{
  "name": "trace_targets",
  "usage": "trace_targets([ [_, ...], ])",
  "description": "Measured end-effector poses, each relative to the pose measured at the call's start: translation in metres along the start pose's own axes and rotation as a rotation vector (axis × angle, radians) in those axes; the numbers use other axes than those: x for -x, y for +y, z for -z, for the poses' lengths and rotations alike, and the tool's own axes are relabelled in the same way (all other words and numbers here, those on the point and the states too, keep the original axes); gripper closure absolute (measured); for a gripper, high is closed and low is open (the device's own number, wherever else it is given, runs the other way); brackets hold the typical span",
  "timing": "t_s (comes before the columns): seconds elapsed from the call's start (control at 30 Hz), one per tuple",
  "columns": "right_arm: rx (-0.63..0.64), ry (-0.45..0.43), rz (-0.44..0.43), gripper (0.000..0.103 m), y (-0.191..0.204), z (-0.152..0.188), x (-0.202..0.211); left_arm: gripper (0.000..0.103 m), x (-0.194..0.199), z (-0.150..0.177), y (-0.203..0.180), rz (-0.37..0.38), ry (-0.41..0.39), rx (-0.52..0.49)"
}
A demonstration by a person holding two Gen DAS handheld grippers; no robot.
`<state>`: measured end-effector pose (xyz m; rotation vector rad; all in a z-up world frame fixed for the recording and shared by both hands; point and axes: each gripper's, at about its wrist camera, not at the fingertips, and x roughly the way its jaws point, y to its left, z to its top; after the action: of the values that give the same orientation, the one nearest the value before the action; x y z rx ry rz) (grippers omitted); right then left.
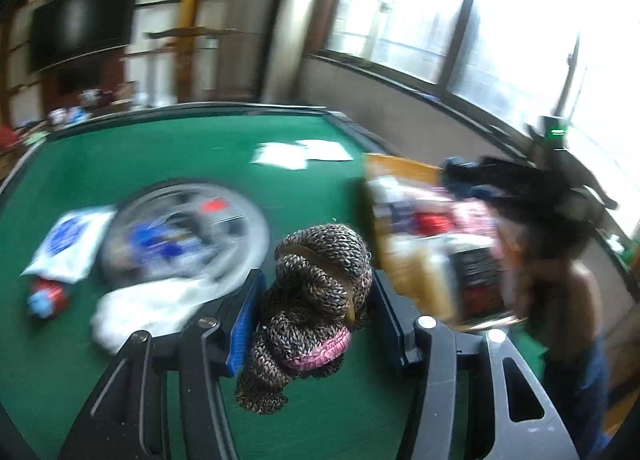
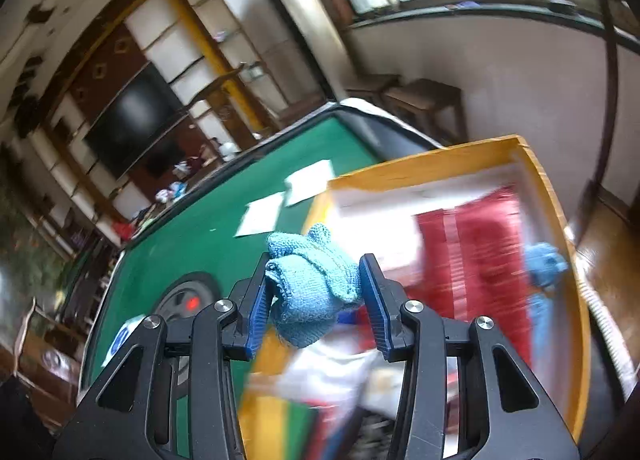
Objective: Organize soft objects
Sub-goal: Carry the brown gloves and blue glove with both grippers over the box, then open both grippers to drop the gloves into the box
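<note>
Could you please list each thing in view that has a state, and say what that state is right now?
left gripper: shut on the brown knitted item, lifted off the felt.
brown knitted item: bunched, hanging between the pads.
right gripper: shut on the blue knitted item.
blue knitted item: folded, held over the yellow box.
yellow box: open, holding mixed items.

Motion blur smears the yellow box's (image 2: 440,164) contents and the round tray (image 1: 184,232) beyond recognition.

Both hand-held grippers (image 1: 316,300) (image 2: 316,292) clamped, loaded
</note>
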<state>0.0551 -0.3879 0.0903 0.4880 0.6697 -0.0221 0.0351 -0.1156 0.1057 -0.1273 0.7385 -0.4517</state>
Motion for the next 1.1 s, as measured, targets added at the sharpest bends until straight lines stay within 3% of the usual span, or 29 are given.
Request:
trace_targets([
  [0.23, -0.091, 0.003, 0.065, 0.061, -0.048, -0.016, 0.003, 0.049, -0.068, -0.015, -0.095, 0.151, 0.109, -0.079],
  [0.37, -0.112, 0.018, 0.091, 0.061, -0.06, -0.015, 0.001, 0.049, -0.101, -0.014, -0.115, 0.149, 0.167, -0.084],
  [0.53, -0.113, 0.05, 0.102, 0.055, -0.064, -0.016, -0.005, 0.048, -0.114, -0.009, -0.119, 0.15, 0.17, -0.093],
  [0.7, -0.083, 0.011, 0.122, 0.034, -0.055, -0.02, 0.004, 0.047, -0.112, -0.012, -0.122, 0.165, 0.164, -0.095],
  [1.1, -0.079, -0.056, 0.108, 0.034, -0.051, -0.023, 0.017, 0.044, -0.082, -0.021, -0.106, 0.206, 0.102, -0.035],
])
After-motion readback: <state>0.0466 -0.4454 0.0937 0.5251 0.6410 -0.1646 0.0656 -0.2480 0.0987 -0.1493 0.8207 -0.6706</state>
